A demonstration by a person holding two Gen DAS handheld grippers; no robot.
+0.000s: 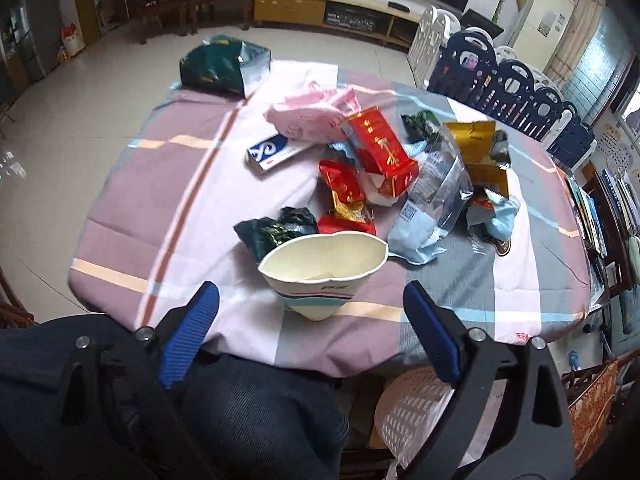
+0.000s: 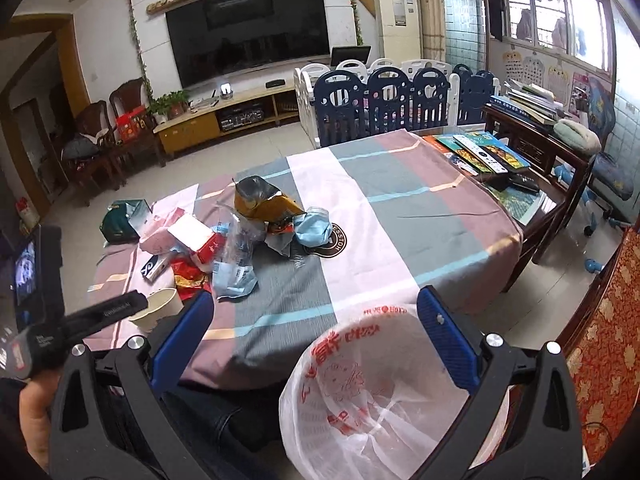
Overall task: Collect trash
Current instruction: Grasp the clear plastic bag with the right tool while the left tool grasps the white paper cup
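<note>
Two blue pads of the left claw point(image 1: 311, 306) are seen spread wide apart in the left wrist view, with nothing pressed between them. A crushed paper cup point(image 1: 323, 270) is seen just ahead of the gap, lying near the edge of the desk point(image 1: 160, 208). Beyond the cup, a heap of wrappers is spread: a red carton point(image 1: 380, 152), a red foil packet point(image 1: 346, 196), a pale blue pouch point(image 1: 420, 232) and a pink bag point(image 1: 316, 114).

In the right wrist view, the right claw point(image 2: 314, 330) is likewise held open. A white plastic bag point(image 2: 372, 392) with red print is seen below and between its fingers, mouth gaping, touching the right-hand pad. The wrappers lie ahead and to the left.
</note>
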